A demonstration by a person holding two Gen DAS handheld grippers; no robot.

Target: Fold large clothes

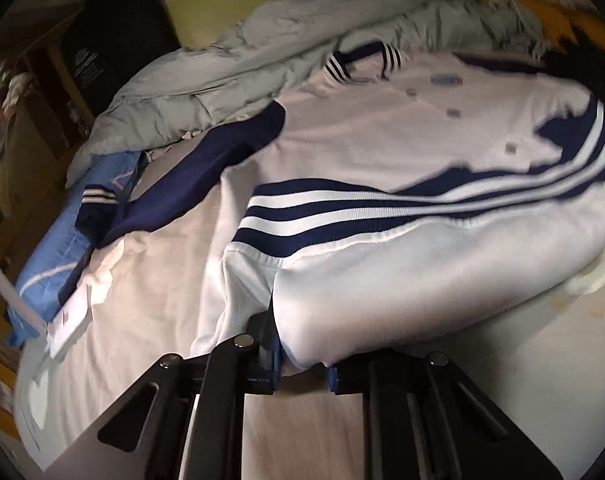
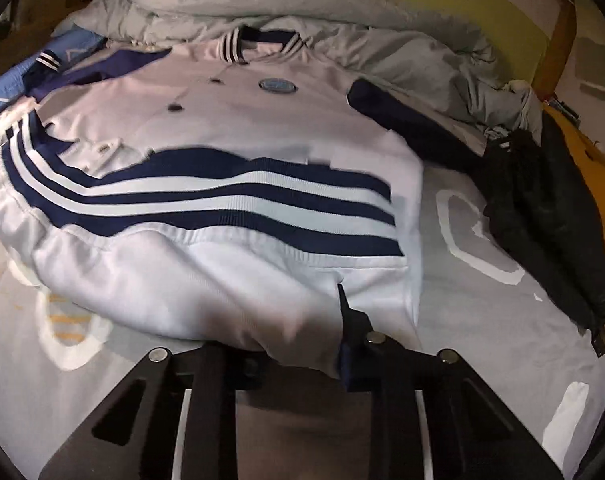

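Both tools, left (image 1: 302, 364) and right (image 2: 298, 364), are pinching the jacket (image 1: 402, 132) hem nearest them; folding is barely beginning, sleeves still spread.

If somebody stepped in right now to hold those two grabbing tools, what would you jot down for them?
Left gripper: fingers pinched on the near hem of the white varsity jacket, toward its left corner.
Right gripper: fingers pinched on the same hem, toward the right corner.
Jacket lies front up on the bed sheet, collar far, navy sleeves spread out to the sides. A grey duvet is bunched behind it and a black garment lies to the right.
Done: hem gripped at both ends.
Left: probably carry the hem up toward the collar, then tuck the sleeves.
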